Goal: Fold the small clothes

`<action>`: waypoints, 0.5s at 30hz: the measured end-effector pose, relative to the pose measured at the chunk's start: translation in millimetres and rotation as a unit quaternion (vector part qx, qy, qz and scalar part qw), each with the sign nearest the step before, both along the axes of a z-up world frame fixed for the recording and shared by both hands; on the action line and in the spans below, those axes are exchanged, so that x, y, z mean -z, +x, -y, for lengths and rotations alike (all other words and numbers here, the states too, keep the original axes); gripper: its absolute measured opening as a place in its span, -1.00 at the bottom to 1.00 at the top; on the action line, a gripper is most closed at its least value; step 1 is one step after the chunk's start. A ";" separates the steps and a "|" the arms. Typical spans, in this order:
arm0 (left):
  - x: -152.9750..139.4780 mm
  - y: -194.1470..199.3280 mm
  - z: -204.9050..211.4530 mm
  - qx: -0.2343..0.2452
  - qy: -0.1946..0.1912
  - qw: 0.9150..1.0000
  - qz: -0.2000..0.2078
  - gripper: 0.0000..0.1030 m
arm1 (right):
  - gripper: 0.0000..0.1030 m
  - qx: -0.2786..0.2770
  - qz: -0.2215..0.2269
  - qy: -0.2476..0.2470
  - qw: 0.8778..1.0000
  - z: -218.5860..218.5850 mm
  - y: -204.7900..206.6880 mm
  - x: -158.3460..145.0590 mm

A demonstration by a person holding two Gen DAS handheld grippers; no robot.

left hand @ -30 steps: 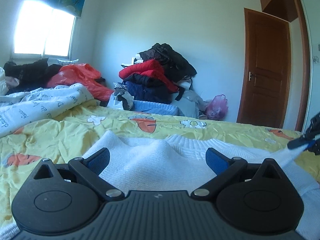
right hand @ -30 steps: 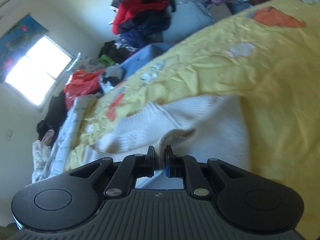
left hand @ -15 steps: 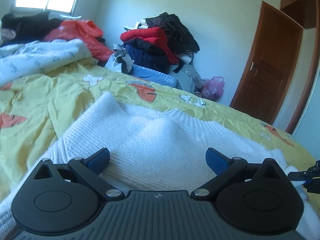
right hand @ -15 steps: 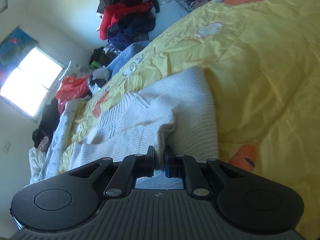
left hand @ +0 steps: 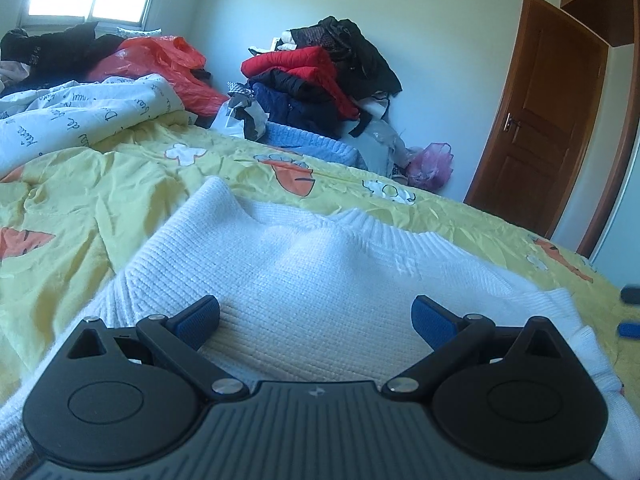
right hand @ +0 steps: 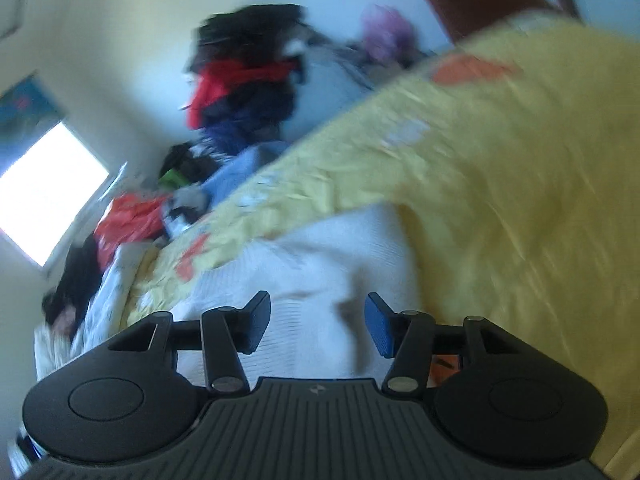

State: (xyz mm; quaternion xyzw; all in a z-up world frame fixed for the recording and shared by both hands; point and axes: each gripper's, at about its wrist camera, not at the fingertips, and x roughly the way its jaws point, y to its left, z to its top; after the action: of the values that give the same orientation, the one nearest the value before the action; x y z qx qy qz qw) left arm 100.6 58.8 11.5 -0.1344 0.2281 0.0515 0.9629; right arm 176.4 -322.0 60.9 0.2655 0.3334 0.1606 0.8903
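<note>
While both grippers hang free over the bed, this reads as a pause between folds.

Left wrist view, sweater: the white knit sweater (left hand: 320,280) lies flat on the yellow printed quilt (left hand: 80,208), its ribbed neckline on the far side, toward the heap of jackets (left hand: 320,80) against the wall.
Left wrist view, axis: the body runs from the camera away to the neckline, so I judge that its long axis; a folded edge with ribbing (left hand: 560,312) lies at the right side.
Left wrist view, left gripper: the left gripper (left hand: 316,316) has its jaws spread wide with nothing between them, low over the near half of the knit; I cannot tell whether it touches.
Left wrist view, other tool: two blue tips at the right margin (left hand: 630,312) look like the other gripper, apart from the sweater edge.

Right wrist view, right gripper: the right gripper (right hand: 318,322) is parted to a middling gap and holds nothing; the picture is motion-blurred.
Right wrist view, sweater: the white knit (right hand: 320,264) sits below and ahead, yellow quilt (right hand: 500,168) beyond it.
Step in hand: likely the right side is folded in and released.
Next move: probably a pinch on the left sleeve or hem, taking every layer so the knit does not slide or bunch.
</note>
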 end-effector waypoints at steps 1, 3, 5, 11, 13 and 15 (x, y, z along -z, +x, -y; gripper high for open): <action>0.2 1.5 1.0 0.001 0.004 1.000 -0.004 1.00 | 0.03 -0.015 0.008 -0.018 1.000 -10.0 -0.6 -6.4; 1.2 8.8 4.1 0.009 0.016 0.999 -0.026 1.00 | 0.08 -0.050 0.020 -0.051 0.997 -34.1 2.2 -13.2; 3.6 18.1 8.4 0.016 0.032 0.998 -0.059 1.00 | 0.16 -0.076 0.020 -0.083 0.993 -56.3 8.5 -8.4; 6.6 23.9 13.1 0.022 0.056 0.995 -0.084 1.00 | -0.01 -0.087 -0.016 -0.158 0.984 -76.3 20.8 32.6; 6.8 24.9 14.1 0.021 0.058 0.994 -0.085 1.00 | 0.02 -0.075 -0.029 -0.163 0.983 -77.9 16.7 22.1; 6.8 25.6 15.5 0.019 0.062 0.994 -0.086 1.00 | 0.08 -0.072 -0.002 -0.188 0.980 -88.9 5.5 8.1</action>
State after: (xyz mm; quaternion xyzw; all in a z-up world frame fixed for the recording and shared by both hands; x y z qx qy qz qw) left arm 126.2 43.4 4.7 -0.0654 0.3091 0.0581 0.9470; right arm 182.0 -233.1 52.9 0.0694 0.3780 0.1585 0.9095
